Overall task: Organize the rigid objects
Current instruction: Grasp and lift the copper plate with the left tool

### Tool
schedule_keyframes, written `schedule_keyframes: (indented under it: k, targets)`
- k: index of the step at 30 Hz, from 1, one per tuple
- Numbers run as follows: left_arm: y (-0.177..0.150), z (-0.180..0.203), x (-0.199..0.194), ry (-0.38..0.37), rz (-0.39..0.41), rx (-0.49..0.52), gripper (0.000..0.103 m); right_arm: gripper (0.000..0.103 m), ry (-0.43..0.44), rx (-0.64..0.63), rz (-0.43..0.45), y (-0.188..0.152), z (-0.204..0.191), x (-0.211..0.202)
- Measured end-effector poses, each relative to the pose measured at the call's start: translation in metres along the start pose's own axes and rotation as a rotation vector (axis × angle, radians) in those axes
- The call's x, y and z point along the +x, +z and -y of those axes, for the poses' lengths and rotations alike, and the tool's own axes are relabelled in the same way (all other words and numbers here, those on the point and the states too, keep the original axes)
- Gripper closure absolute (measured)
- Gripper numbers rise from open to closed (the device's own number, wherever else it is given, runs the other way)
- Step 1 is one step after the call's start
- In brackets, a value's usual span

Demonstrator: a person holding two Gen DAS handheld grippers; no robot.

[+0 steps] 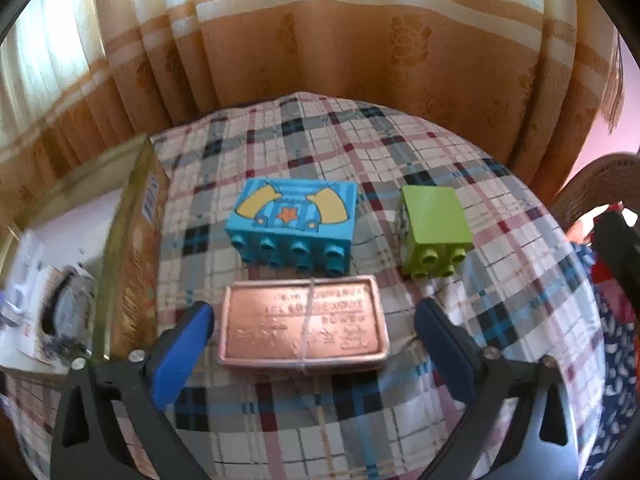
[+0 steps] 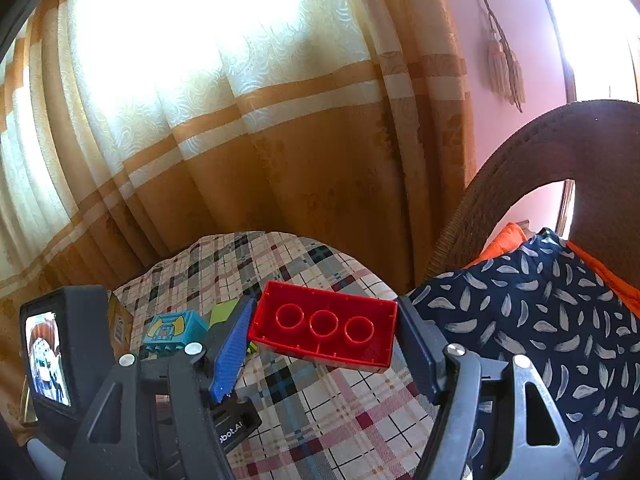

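Your right tongs [image 2: 324,340] pinch the red brick [image 2: 326,330] above the plaid desk [image 2: 320,420], while your left tongs [image 1: 316,328], spread, straddle the copper tin [image 1: 304,322]; next, judge where the brick belongs.

On table [image 1: 500,240]: tin [image 1: 303,322] nearest, lying flat between open left gripper [image 1: 314,344] jaws, apart from both pads. Behind tin, large brick [image 1: 294,220] on its side, studs toward camera. Right of it, apart, small brick [image 1: 434,226], likewise on its side. Left, at table edge, box [image 1: 136,240] with packet [image 1: 48,304] inside. Behind table, curtain [image 1: 320,40]. Right of table, chair [image 2: 560,148] with cushion [image 2: 540,320]. Above table, hollow brick [image 2: 326,326] clamped in right gripper [image 2: 324,344], underside to camera.
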State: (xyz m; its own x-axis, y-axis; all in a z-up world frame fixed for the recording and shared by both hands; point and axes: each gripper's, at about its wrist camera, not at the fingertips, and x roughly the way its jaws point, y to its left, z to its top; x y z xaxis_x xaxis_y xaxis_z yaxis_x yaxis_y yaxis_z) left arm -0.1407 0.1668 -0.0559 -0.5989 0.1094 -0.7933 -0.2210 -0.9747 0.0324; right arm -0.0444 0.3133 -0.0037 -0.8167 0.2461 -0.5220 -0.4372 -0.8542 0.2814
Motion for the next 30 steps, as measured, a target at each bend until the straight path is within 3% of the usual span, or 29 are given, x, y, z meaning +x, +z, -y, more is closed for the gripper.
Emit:
schedule_keyframes:
  k: [1,7,15,19,30]
  targets:
    - [-0.001,-0.003,0.000,-0.039,-0.005,-0.025,0.014,0.032,-0.002,0.003,0.002,0.000,0.001,0.000]
    - [-0.001,0.002,-0.005,-0.059,0.014,0.009,0.026,0.032,-0.006,0.004,0.005,0.000,0.000,-0.001]
    - [-0.010,0.005,-0.021,-0.120,0.046,0.020,0.026,0.032,-0.028,-0.038,0.036,0.000,-0.007,-0.007]
    - [-0.016,0.001,-0.038,-0.096,0.123,0.022,0.026,0.031,-0.040,-0.064,0.055,-0.001,-0.013,-0.011]
    - [-0.031,-0.040,-0.050,-0.059,0.176,-0.070,0.026,0.032,-0.067,-0.098,0.072,-0.002,-0.020,-0.014]
